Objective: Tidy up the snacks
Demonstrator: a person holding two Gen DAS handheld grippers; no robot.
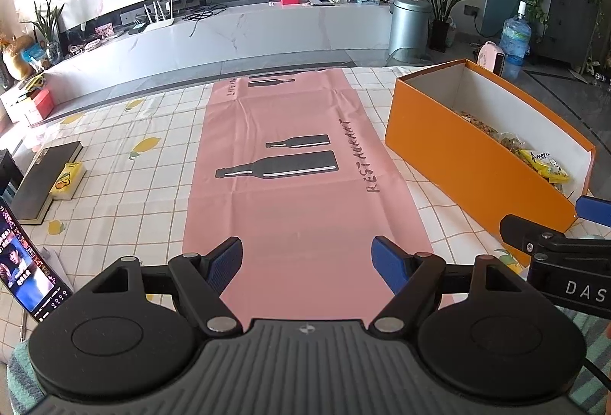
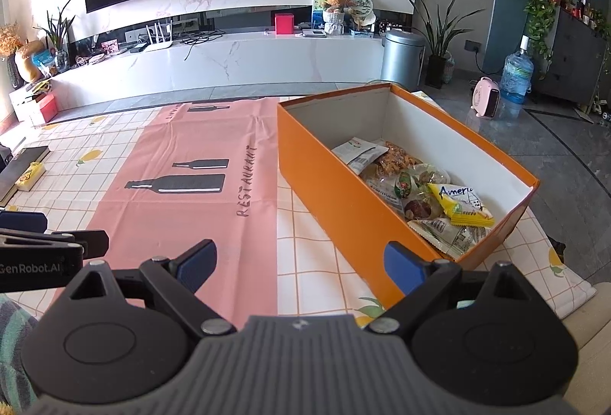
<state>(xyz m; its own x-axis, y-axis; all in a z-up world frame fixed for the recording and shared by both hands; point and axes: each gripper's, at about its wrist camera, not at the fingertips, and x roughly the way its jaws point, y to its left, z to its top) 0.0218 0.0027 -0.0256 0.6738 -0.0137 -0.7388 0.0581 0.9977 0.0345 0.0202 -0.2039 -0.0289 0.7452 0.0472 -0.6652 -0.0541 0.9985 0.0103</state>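
I held my left hand-held gripper (image 1: pixel 307 264) low over the pink runner (image 1: pixel 301 163), its blue-padded fingers (image 1: pixel 225 262) spread wide with nothing between them, and my right hand-held gripper (image 2: pixel 301 264) beside it in the same way, fingers parted and empty, above the seam where the pink runner (image 2: pixel 183 193) met the checked tablecloth (image 2: pixel 317 262) printed with lemons. In the right wrist view one blue pad (image 2: pixel 404 266) sat just in front of the near corner of the orange cardboard box (image 2: pixel 343 201), though I could not tell whether it touched the wall. The box stood open on the table, to the right of the runner, white inside, and the snacks lay piled in its near half: a yellow packet (image 2: pixel 460 205) with blue lettering on top, a clear bag of brownish crisps (image 2: pixel 397 157) behind it, a white sachet (image 2: pixel 361 153) towards the far side, and a white wrapper (image 2: pixel 446 230) with printed text against the near wall. From the left wrist view only the yellow packet (image 1: pixel 546 165) and a little of the pile showed over the orange cardboard box (image 1: pixel 469 163) wall, and the black body of my right tool reached in from the right edge. On the left part of the table a dark book (image 1: pixel 42 182) lay flat with a small yellow box (image 1: pixel 67 180) just beside it, and a phone (image 1: pixel 28 262) with a lit screen leaned at the near left edge
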